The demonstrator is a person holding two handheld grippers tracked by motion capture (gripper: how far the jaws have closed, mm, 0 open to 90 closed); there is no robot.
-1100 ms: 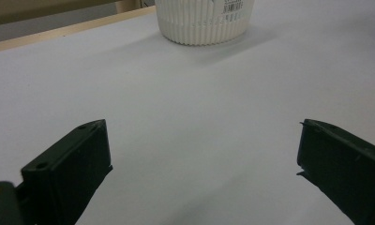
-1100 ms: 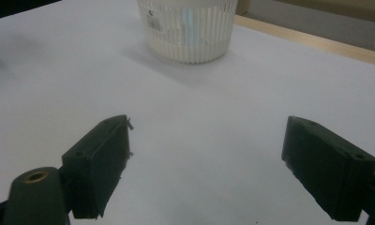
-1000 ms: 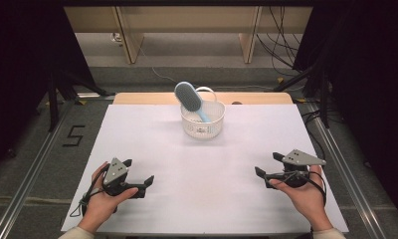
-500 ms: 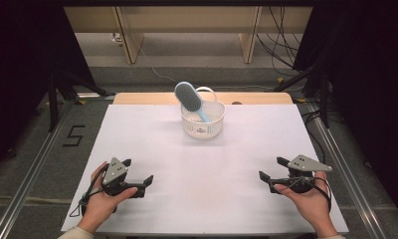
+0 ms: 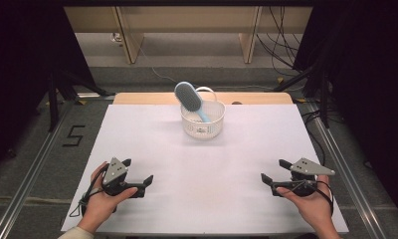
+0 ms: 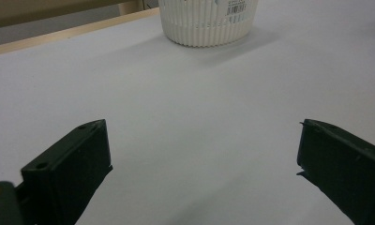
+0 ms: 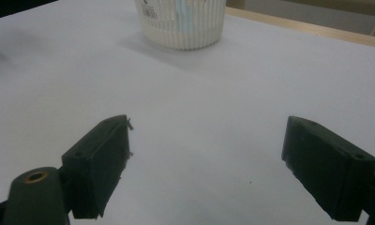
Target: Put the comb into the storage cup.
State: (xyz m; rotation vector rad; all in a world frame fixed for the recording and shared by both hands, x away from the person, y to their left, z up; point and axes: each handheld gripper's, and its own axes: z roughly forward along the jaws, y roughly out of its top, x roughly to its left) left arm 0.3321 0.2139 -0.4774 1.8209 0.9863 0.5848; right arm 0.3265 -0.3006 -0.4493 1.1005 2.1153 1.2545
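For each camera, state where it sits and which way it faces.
High view: above the person's side, looking forward and down on the table; both hands, left gripper and right gripper show.
Left gripper view: on the left gripper, facing the basket between open jaws.
Right gripper view: on the right gripper, facing the same basket between open jaws.
All share the basket.

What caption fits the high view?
Two open claws, left and right, rest near a basket holding a hairbrush.
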